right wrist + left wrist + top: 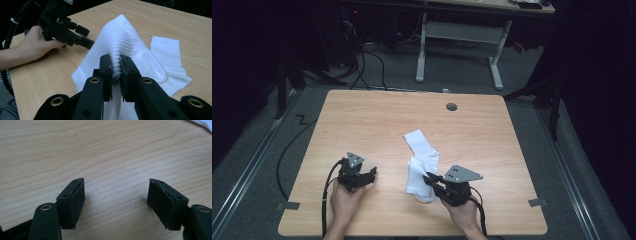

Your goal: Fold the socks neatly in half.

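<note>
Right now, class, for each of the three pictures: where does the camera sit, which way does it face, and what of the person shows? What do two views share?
High view: above the person's side, facing forward and down on the table; both hands, the left gripper and the right gripper show.
Left gripper view: on the left gripper, facing bare wood between open jaws.
Right gripper view: on the right gripper, facing the pinched white sock; the left hand shows.
Shared: high and right gripper views both show the sock.
</note>
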`<state>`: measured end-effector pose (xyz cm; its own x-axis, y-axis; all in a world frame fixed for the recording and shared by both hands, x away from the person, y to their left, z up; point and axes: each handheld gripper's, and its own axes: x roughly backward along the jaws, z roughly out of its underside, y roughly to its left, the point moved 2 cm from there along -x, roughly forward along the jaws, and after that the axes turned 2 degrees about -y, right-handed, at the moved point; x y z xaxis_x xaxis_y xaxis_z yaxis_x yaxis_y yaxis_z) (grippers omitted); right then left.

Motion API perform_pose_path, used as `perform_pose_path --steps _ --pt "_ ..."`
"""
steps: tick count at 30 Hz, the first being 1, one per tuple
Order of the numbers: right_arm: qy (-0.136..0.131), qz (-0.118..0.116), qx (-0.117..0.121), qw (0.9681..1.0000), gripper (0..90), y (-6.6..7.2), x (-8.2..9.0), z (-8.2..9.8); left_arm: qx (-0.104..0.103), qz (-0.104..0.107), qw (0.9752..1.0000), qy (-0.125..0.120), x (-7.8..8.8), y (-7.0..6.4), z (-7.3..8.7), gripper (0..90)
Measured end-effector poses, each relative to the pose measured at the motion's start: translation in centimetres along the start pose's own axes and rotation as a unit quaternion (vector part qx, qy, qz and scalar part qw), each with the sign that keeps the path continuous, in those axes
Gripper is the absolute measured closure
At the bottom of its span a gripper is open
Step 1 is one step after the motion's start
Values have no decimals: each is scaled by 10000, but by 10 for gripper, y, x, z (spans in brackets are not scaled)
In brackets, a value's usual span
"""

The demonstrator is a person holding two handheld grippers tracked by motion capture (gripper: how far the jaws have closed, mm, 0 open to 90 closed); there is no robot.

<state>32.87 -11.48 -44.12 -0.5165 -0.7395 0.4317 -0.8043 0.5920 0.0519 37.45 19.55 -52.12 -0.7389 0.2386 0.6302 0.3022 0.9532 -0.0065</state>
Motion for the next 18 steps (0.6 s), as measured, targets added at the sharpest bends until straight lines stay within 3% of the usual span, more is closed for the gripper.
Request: perform_pose_path --steps 7,13,18 --pt "34 -72 -12 10000 813 4 -6 3 0 0 10000 1 0 0 0 308" --pt "162 -12 -199 9997 813 -6 -17 14 -1 0 10000 2 0 0 0 308" --pt "230 61 -218 9995 812 -12 -18 18 -1 -1 10000 3 0 0 0 308"
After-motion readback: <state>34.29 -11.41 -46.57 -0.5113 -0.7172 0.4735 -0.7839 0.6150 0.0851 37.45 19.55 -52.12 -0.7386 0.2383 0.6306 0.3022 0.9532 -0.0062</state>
